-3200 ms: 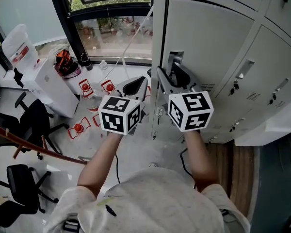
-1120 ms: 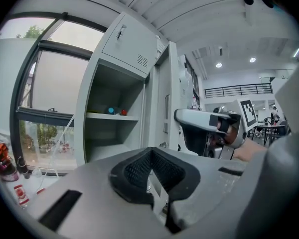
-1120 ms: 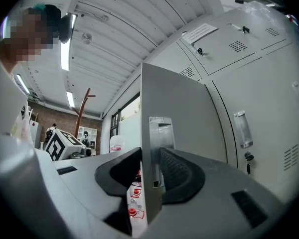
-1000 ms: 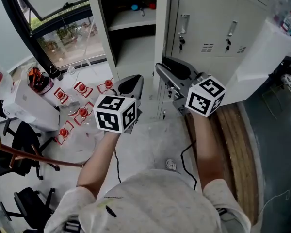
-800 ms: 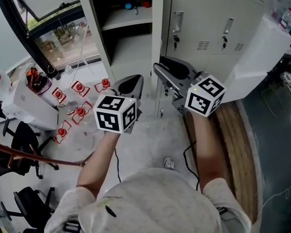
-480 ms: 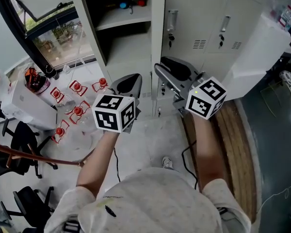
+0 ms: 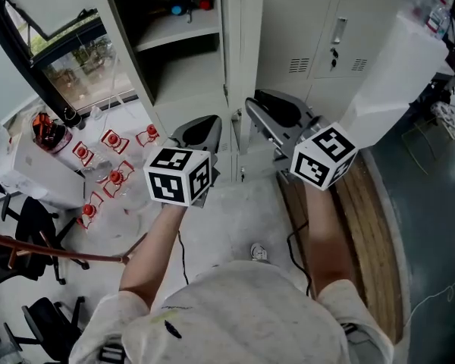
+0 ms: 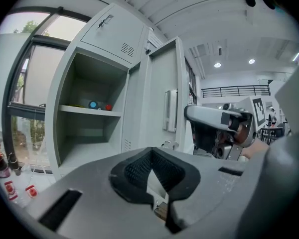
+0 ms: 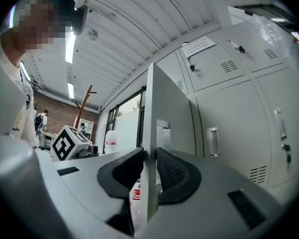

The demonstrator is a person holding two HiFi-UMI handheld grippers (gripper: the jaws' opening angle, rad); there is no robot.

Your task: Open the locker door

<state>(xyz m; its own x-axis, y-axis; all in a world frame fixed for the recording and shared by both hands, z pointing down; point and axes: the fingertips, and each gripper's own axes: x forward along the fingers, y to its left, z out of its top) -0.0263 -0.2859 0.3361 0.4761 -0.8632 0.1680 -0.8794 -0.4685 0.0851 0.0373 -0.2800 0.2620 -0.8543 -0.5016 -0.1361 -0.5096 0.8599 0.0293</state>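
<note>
Grey steel lockers [image 7: 341,21] fill the far right of the scene. One door [image 7: 241,59] stands open, swung out toward the person and seen almost edge-on, with the open compartment [image 7: 174,67] to its left. On the compartment's shelf [image 7: 178,35] lie a small blue thing [image 7: 176,9] and a red one [image 7: 205,4].

The right gripper [image 7: 255,108] is at the door's near edge, just below the handle [image 9: 163,128]. In the right gripper view that edge runs up between the two pads [image 9: 174,171]. They have just been closing and now sit against both faces of the door.

The left gripper [image 7: 203,123] hovers just left of the door, near it but apart from it. Its jaws meet at the tips with nothing between them, and it points toward the compartment.

Red-capped bottles [image 7: 110,139] stand on the floor at the left, below the window [image 7: 68,67].
</note>
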